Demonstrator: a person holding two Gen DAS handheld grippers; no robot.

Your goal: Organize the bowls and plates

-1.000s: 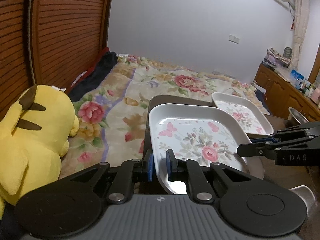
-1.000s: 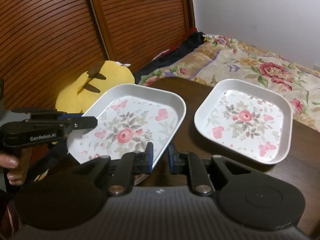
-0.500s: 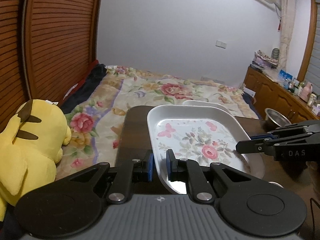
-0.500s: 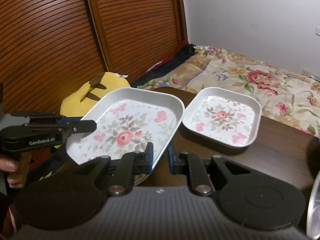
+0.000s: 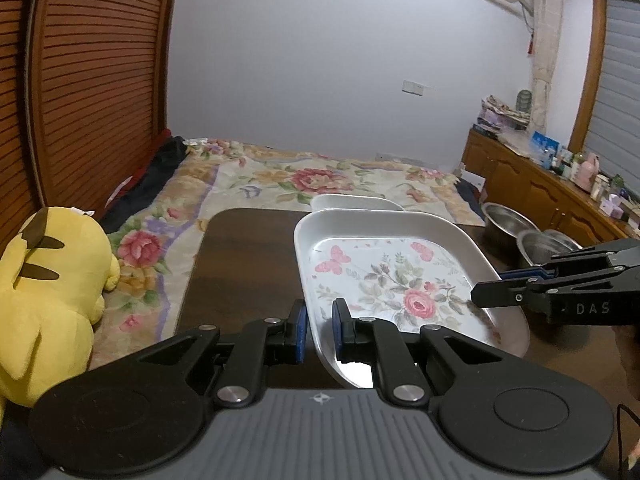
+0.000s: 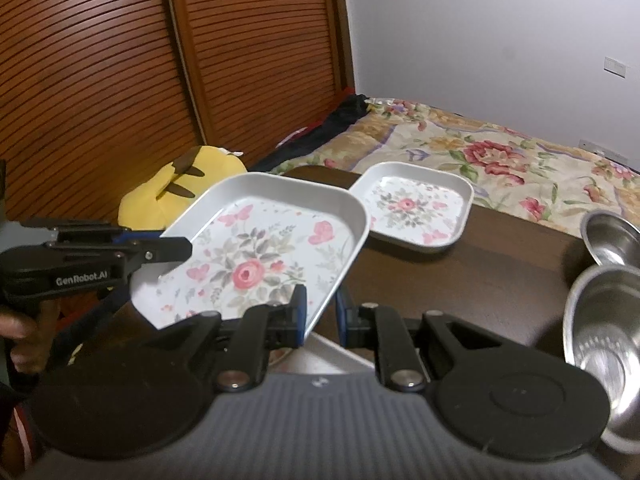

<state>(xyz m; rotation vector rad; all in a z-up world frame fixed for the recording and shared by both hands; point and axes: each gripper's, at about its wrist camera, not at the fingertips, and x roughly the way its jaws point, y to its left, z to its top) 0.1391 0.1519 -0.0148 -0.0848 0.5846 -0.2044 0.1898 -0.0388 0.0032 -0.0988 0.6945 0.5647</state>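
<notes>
Both my grippers, left (image 5: 319,330) and right (image 6: 320,314), still clamp the floral plate (image 6: 260,256), now higher, seemingly clear of the tabletop (image 6: 480,268).

From my left view, the lifted white floral square plate (image 5: 400,272) hides most of the second white floral plate (image 5: 356,202) behind it. On my right view, two steel bowls (image 6: 600,320) run off the frame's edge, the nearer blurred.

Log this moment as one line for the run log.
left gripper: gripping plate | right gripper: gripping same plate | plate: lifted | second plate: on table
</notes>
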